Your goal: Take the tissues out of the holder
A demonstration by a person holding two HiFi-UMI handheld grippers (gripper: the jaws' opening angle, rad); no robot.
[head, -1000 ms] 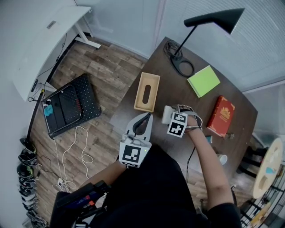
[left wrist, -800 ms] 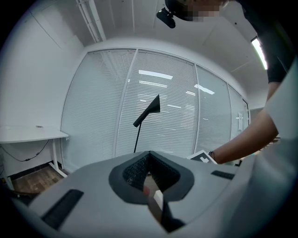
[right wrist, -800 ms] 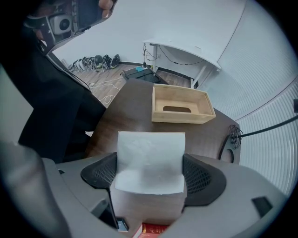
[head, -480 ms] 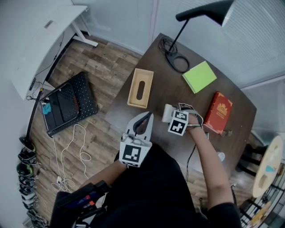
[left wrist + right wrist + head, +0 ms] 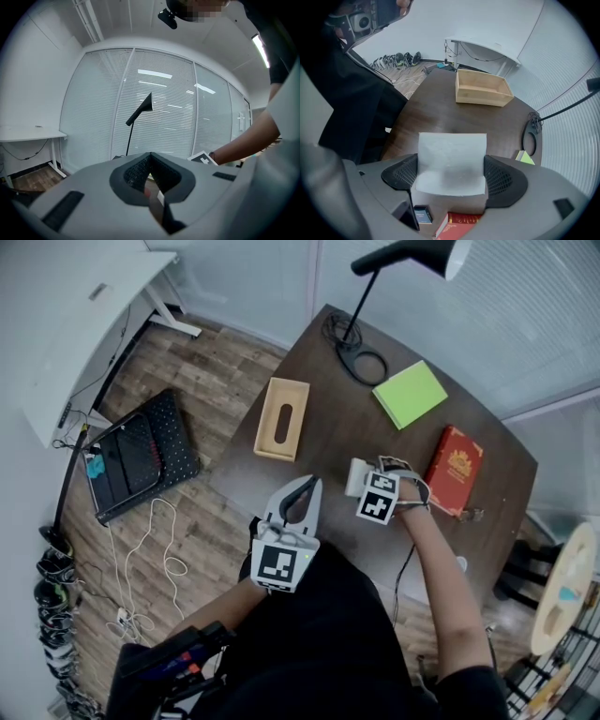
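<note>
One table point(image 5: 319, 442). On it are one holder point(image 5: 282, 418) at the far left, one lamp point(image 5: 375, 277) at the far edge, one green pad point(image 5: 410, 394), one red book point(image 5: 454, 470) at the right and one stack of tissues point(image 5: 451, 161) near the middle. Two grippers: a left gripper point(image 5: 305, 484) and a right gripper point(image 5: 364, 482). On the floor at the left stand one white desk point(image 5: 84, 324) and one open black case point(image 5: 141, 460). The shoes point(image 5: 52, 615) are too small to count.

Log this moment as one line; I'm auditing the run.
right tool: shut on tissues | left tool: shut, empty | holder: on table, apart
</note>
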